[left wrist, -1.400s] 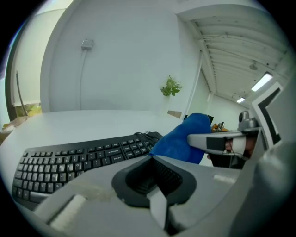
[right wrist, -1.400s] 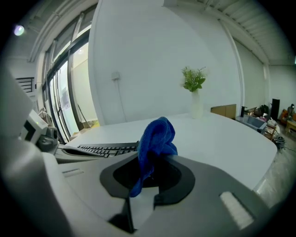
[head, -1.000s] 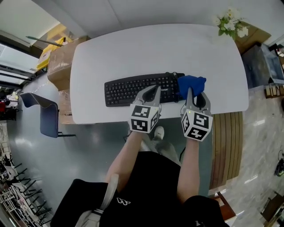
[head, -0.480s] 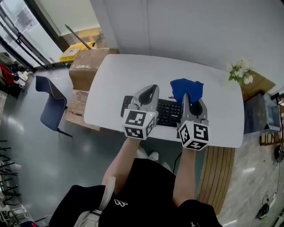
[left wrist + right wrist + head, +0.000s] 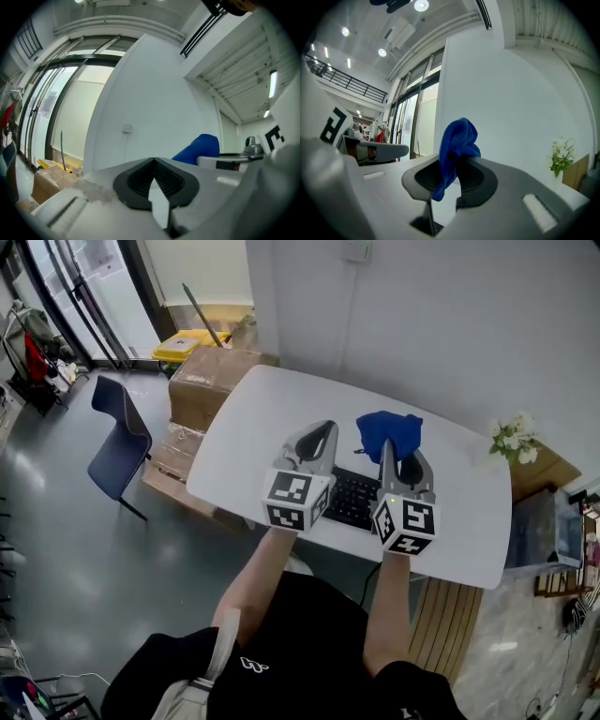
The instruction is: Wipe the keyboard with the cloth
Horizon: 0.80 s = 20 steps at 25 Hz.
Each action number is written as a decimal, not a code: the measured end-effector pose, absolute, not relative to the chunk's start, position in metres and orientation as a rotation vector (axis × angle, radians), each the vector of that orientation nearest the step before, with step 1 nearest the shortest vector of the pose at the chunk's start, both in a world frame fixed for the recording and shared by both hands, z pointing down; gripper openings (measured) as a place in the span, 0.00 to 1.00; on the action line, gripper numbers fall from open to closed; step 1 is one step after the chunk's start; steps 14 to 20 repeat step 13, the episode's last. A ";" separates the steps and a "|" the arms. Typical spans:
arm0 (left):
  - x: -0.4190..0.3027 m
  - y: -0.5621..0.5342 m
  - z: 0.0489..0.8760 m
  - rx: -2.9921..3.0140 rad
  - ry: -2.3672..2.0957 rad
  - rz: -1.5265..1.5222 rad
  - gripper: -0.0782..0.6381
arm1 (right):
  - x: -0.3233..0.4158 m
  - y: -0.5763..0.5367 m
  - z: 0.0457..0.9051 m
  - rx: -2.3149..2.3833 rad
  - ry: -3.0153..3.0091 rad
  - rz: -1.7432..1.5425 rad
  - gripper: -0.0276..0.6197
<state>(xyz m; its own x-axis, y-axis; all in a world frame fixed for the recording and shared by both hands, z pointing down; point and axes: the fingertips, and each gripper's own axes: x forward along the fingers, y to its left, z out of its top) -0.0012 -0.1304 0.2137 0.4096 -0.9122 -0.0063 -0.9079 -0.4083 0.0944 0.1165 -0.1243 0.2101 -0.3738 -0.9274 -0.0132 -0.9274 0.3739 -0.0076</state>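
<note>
The black keyboard [image 5: 352,499] lies on the white table [image 5: 258,413], mostly hidden under my two raised grippers. My right gripper [image 5: 392,448] is shut on a blue cloth [image 5: 388,433], which bunches up above its tips. In the right gripper view the cloth [image 5: 457,145] is pinched between the jaws and droops down on their left side, and the gripper [image 5: 454,164] points at the white wall. My left gripper [image 5: 323,429] is held beside it at the same height; its jaws [image 5: 153,161] meet with nothing between them, and the cloth [image 5: 201,148] shows to its right.
Cardboard boxes [image 5: 217,379] stand against the table's left end, with a blue chair [image 5: 117,442] further left on the grey floor. White flowers [image 5: 514,441] sit beyond the table's right end. A slatted wooden bench [image 5: 441,634] lies at the table's near right.
Both grippers have risen from keyboard level, the right one lifting the cloth off the keyboard's right end. The head view has swung, so the table now lies slanted and smaller.
</note>
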 end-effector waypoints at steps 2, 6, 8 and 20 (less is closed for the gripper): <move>0.000 -0.133 0.209 2.583 -1.667 -0.096 0.11 | 0.115 -0.126 0.207 -1.743 2.596 0.013 0.15; 0.002 -0.135 0.201 2.602 -1.664 -0.119 0.11 | 0.114 -0.127 0.200 -1.743 2.596 0.041 0.15; 0.003 -0.136 0.199 2.609 -1.660 -0.124 0.11 | 0.115 -0.128 0.198 -1.745 2.594 0.048 0.15; 0.012 -0.140 0.198 2.624 -1.651 -0.128 0.11 | 0.123 -0.132 0.194 -1.747 2.588 0.069 0.15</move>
